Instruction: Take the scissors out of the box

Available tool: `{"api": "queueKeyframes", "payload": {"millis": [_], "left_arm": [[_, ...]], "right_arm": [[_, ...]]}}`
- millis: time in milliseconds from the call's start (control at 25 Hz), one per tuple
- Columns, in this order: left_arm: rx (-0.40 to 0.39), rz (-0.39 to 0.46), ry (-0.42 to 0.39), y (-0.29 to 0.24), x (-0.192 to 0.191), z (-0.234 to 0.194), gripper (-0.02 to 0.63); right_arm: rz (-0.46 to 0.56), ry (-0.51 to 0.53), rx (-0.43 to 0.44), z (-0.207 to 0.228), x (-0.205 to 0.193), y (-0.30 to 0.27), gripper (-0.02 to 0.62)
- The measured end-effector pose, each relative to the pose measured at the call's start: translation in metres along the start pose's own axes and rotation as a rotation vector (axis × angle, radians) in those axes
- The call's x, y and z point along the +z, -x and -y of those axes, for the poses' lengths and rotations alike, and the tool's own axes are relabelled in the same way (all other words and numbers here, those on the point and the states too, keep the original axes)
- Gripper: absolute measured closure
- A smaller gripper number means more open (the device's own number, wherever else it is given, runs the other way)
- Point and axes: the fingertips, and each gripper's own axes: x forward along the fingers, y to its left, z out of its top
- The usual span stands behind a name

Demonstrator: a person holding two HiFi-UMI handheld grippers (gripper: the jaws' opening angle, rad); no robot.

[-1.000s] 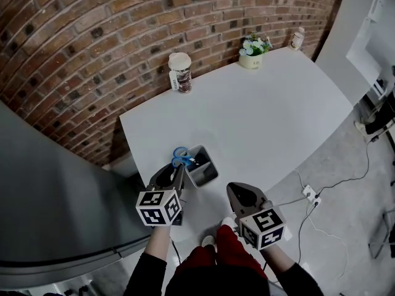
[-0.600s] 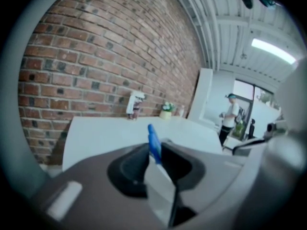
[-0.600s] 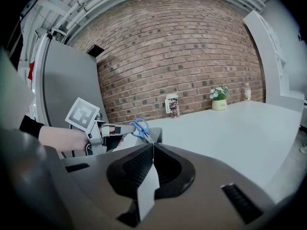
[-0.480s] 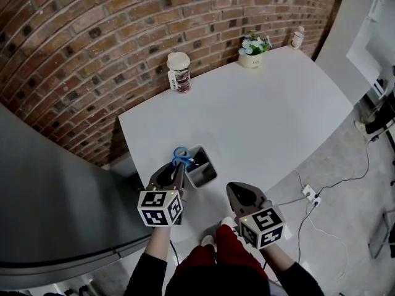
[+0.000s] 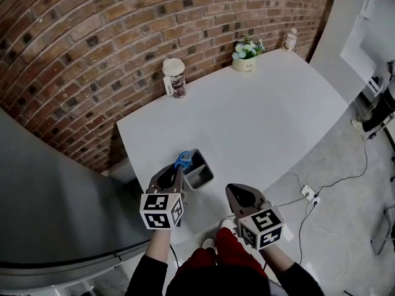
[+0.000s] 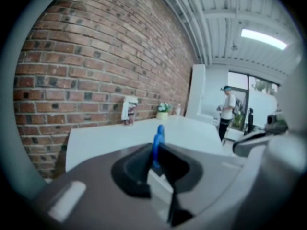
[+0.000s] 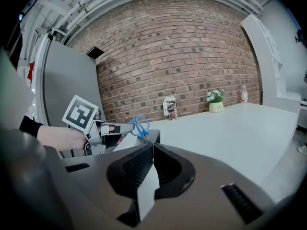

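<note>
At the near edge of the surface, my left gripper has just been closing its jaws and now pinches the blue scissors by the handle. The blades sit down in the grey box (right gripper closed, empty). Next, I judge, comes a straight lift.

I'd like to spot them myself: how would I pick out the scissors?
Start at the white table against the brick wall and go to its near left corner, where a small grey box stands. The scissors stick up from it, pinched in the left tongs, which have just been closing; their bright blue handles match nothing else there.
</note>
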Motion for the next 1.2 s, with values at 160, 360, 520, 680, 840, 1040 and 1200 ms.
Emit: {"api": "queueKeyframes", "payload": {"millis": [160, 360, 520, 680, 840, 1040, 1200], "left_arm": [[0.004, 0.016, -0.033, 0.004, 0.007, 0.003, 0.574], [-0.007, 0.038, -0.071, 0.011, 0.018, 0.01, 0.575], [-0.026, 0.058, -0.11, 0.018, 0.027, 0.018, 0.575], [-0.042, 0.079, -0.129, 0.026, 0.036, 0.025, 0.575], [-0.05, 0.103, -0.14, 0.036, 0.044, 0.029, 0.575], [-0.07, 0.136, -0.136, 0.048, 0.055, 0.033, 0.575], [-0.092, 0.152, -0.153, 0.058, 0.06, 0.038, 0.575]], "right_arm": [[0.011, 0.002, -0.011, 0.0, 0.001, 0.005, 0.587], [0.028, 0.002, -0.025, -0.001, 0.005, 0.012, 0.588], [0.044, 0.004, -0.034, -0.004, 0.008, 0.017, 0.588], [0.061, 0.005, -0.047, -0.006, 0.011, 0.024, 0.587], [0.075, 0.016, -0.066, -0.01, 0.014, 0.031, 0.587], [0.095, 0.013, -0.086, -0.016, 0.016, 0.041, 0.586], [0.102, 0.014, -0.109, -0.02, 0.016, 0.047, 0.587]]}}
